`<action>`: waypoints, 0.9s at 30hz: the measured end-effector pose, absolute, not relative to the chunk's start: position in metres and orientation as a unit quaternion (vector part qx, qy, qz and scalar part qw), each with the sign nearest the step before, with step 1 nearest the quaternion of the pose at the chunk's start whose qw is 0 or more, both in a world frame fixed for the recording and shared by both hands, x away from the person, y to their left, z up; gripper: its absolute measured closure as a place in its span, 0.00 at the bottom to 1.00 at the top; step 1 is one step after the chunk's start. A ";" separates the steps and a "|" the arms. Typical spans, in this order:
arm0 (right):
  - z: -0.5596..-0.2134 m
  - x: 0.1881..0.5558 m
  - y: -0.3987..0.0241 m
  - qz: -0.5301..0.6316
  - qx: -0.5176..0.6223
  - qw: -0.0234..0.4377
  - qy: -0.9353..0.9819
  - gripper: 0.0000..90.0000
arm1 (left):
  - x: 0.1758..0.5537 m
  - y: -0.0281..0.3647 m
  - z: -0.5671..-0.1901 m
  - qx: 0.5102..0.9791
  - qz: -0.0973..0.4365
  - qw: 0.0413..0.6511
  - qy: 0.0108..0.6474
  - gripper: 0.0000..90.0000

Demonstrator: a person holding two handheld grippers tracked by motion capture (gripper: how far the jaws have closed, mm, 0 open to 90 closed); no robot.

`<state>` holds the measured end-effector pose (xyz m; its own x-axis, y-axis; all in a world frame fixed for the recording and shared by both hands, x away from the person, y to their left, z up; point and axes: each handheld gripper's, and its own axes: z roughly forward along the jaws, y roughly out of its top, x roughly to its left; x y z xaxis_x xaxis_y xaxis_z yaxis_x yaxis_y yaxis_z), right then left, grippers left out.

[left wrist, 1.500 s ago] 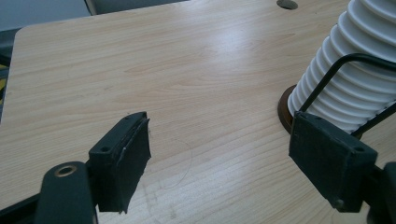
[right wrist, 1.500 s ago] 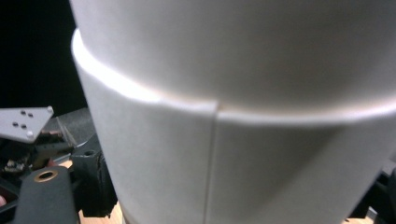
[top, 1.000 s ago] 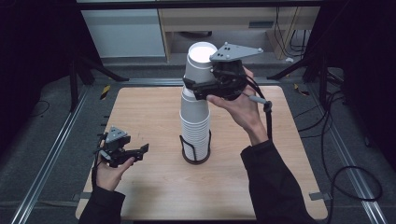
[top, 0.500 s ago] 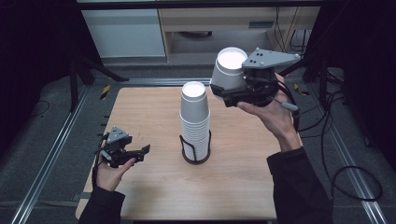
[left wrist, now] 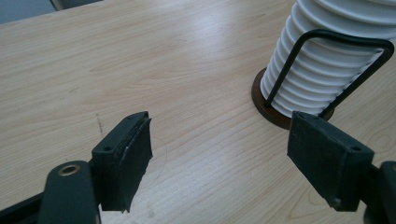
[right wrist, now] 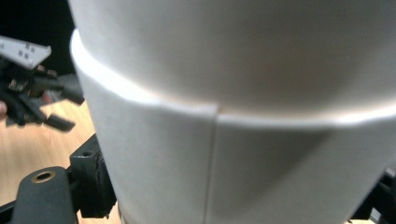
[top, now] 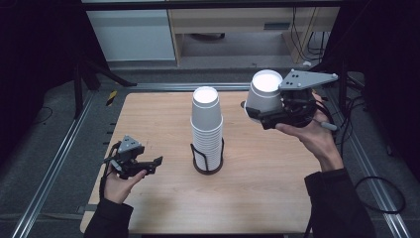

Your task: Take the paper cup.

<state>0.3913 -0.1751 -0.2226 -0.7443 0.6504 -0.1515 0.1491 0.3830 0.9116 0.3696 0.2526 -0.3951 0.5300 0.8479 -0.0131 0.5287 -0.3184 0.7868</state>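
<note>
My left gripper [top: 148,163] rests low over the table [top: 277,198], its jaws apart with nothing between them, and they have just been narrowing. The stack of white cups [top: 207,126] stands in its wire holder [top: 207,159] mid-table. My right gripper [top: 260,115] holds one white cup [top: 264,91] clamped, upside down, above the table's right side.
</note>
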 end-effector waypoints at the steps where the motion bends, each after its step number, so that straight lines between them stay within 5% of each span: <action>1: -0.226 0.391 -0.178 0.492 0.249 0.252 0.796 0.16 | 0.370 0.252 -0.395 0.786 0.206 0.386 0.437 0.23; 27: -0.299 0.390 -0.191 0.447 0.217 0.186 0.848 0.16 | 0.367 0.240 -0.400 0.808 0.186 0.386 0.405 0.24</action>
